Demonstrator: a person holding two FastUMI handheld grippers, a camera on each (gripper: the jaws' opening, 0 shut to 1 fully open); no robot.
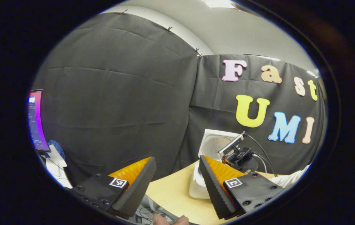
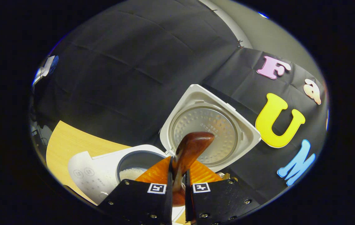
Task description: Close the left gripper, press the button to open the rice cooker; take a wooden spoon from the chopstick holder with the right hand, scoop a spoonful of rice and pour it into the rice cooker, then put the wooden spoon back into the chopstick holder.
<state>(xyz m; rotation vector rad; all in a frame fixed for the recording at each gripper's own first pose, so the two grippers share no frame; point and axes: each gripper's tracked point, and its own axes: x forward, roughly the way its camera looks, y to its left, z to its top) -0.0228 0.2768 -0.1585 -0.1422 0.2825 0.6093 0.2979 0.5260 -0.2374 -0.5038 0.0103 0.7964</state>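
Observation:
The white rice cooker (image 2: 96, 173) stands on the wooden table with its lid (image 2: 210, 128) raised; white rice lies in the inner pot (image 2: 131, 172). My right gripper (image 2: 177, 184) is shut on the handle of a dark wooden spoon (image 2: 191, 145), whose bowl is held up in front of the lid's metal inner plate, above the pot. In the left gripper view my left gripper (image 1: 177, 184) is open with nothing between its fingers, held off the table's near side. Beyond it I see the rice cooker (image 1: 200, 182) with its lid up and the right gripper (image 1: 238, 154) over it.
The wooden table (image 1: 177, 193) runs under the cooker, its edge close below my left gripper. A lit monitor (image 1: 36, 120) stands far left, with white and blue items below it. A white sleeve (image 1: 290, 178) shows at right, a fingertip (image 1: 169, 220) at the bottom.

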